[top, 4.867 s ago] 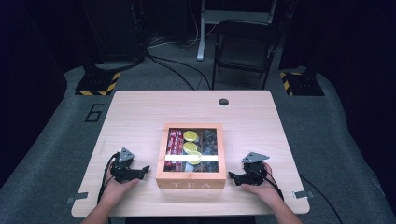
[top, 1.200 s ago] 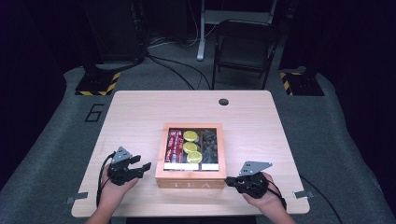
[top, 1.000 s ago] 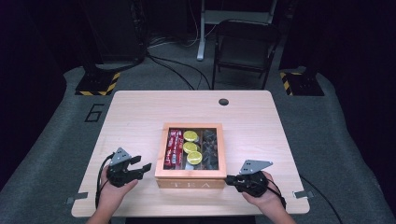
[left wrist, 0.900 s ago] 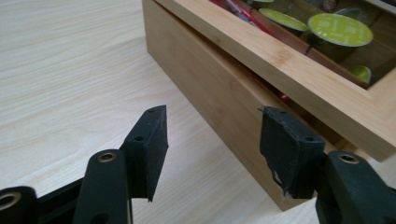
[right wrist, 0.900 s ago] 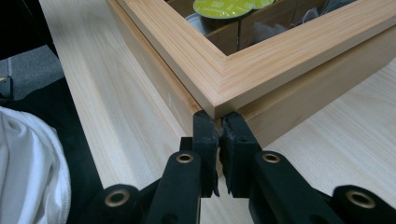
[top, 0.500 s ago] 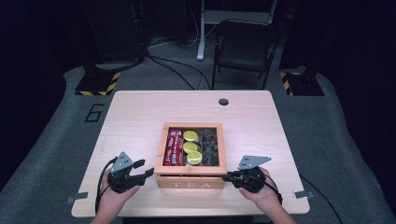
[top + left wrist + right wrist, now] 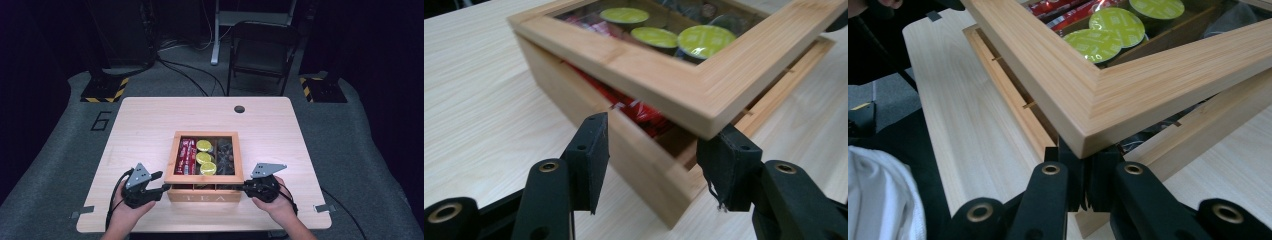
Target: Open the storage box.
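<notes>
Since the earlier frame, both grippers are closing in on the tea box (image 7: 205,170) at the table's (image 7: 150,125) near edge, and its lid (image 7: 664,75) is now lifting at the front. My right gripper (image 7: 1087,187) is wedging its closed jaws under the lid's corner, holding nothing; my left gripper (image 7: 651,155), jaws half open and narrowing, is bracketing the opposite corner without gripping. I am judging the glass-paned wooden lid stiff, light and slick, best lifted by its frame corners.

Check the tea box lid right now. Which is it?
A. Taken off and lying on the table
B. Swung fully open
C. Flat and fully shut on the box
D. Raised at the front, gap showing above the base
D: in both gripper views the lid sits tilted above the base, with a gap at the front corners showing the red packets inside.
</notes>
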